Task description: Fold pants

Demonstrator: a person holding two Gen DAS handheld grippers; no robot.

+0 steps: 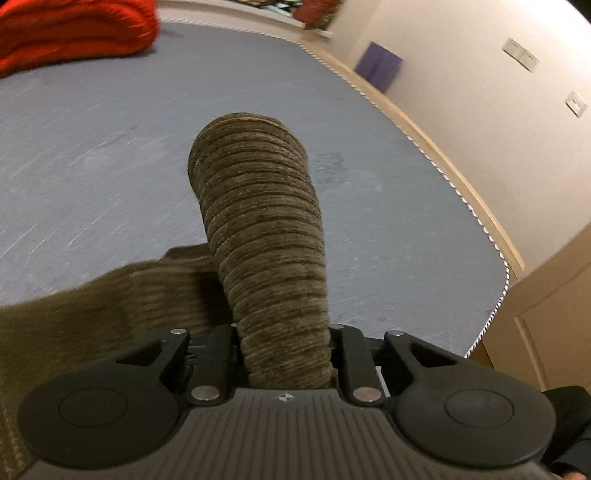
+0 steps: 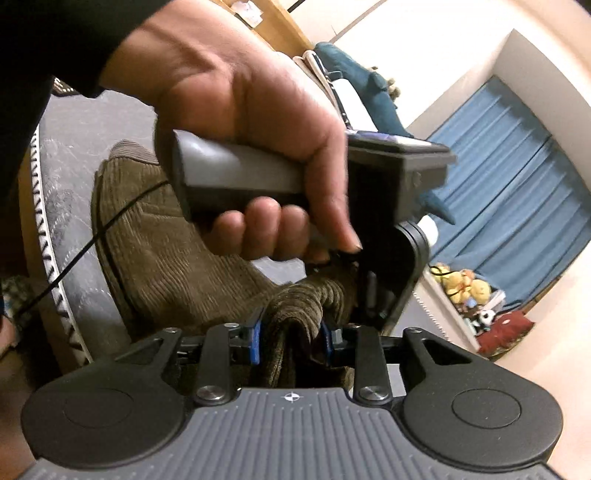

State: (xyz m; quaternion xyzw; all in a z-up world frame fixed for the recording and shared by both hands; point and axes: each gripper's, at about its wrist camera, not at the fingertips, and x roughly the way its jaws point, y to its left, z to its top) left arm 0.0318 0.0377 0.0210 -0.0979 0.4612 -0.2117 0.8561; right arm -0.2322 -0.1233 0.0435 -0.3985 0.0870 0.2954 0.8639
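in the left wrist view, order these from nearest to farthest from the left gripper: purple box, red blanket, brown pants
1. brown pants: clamped in the left gripper, rising straight ahead.
2. red blanket: far left on the grey bed.
3. purple box: beyond the bed's far right edge, by the wall.

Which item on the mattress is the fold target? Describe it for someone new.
Start at the grey mattress with the striped piping edge. In its middle lie the olive-brown ribbed corduroy pants, clamped in both grippers. The only other fabric nearby is a bright red knitted bundle at the far corner.
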